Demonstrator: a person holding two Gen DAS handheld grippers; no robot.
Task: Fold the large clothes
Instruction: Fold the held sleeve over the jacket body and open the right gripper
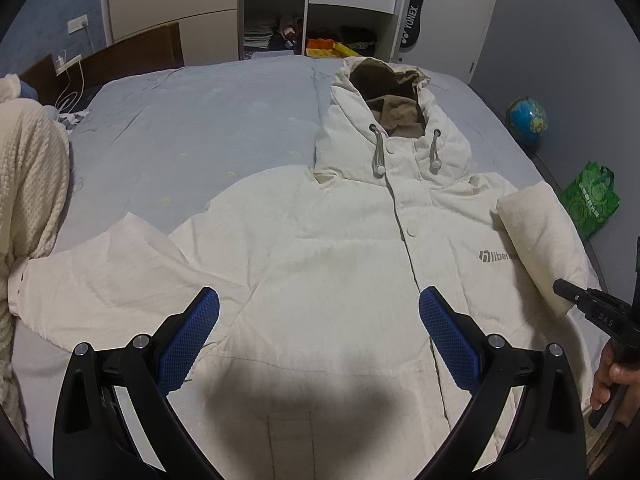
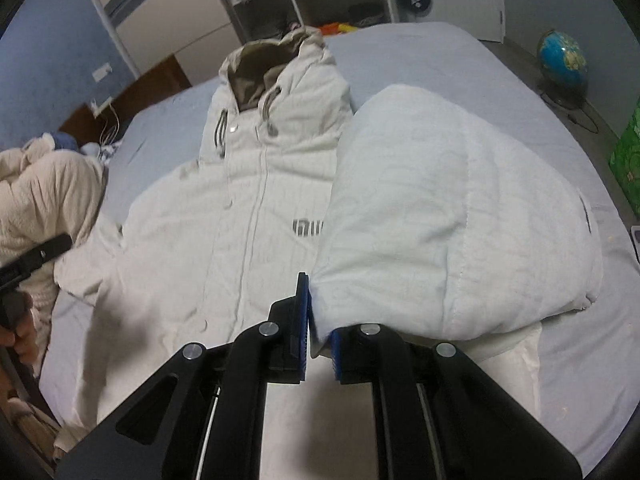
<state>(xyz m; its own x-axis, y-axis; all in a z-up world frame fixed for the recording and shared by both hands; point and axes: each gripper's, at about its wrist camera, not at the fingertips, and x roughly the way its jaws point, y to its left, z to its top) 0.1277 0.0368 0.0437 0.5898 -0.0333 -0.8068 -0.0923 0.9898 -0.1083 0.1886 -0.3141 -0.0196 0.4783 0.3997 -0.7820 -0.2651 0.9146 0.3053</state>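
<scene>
Status: early in the fold. The cream hooded jacket (image 1: 360, 248) lies front-up and zipped on the bed (image 1: 180, 120), hood (image 1: 390, 92) toward the shelving, hem toward the camera.

Done, as far as I can judge: one sleeve fold is in progress. The right gripper (image 2: 319, 344) has its fingers closed to a narrow gap on the end of the right-hand sleeve (image 2: 440, 220) and holds it lifted, doubled over toward the chest; it covers part of the grey chest logo (image 2: 306, 229).

Left to do: lay that sleeve flat, fold the other sleeve (image 1: 92, 276) (spread flat out to the side, untouched), then hood and body folds.

The left gripper (image 1: 318, 320) has its fingers spread wide, gripping nothing, hovering above the lower front of the jacket. Its shadow falls on the hem area.

View differences:
- Left wrist view: shows the flat sleeve in full, the front pocket outline near the hem, more of the logo text, and the right gripper's body at the frame edge with the person's hand (image 1: 612, 380). The pinch itself isn't visible here.
- Right wrist view: shows the actual grip on the sleeve fabric between the blue pads, and the sleeve bulging up off the bed. The flat sleeve is mostly out of view here, only its root near the beige blanket (image 2: 44, 200).

Both views show the globe (image 1: 527, 120) on the floor.
</scene>
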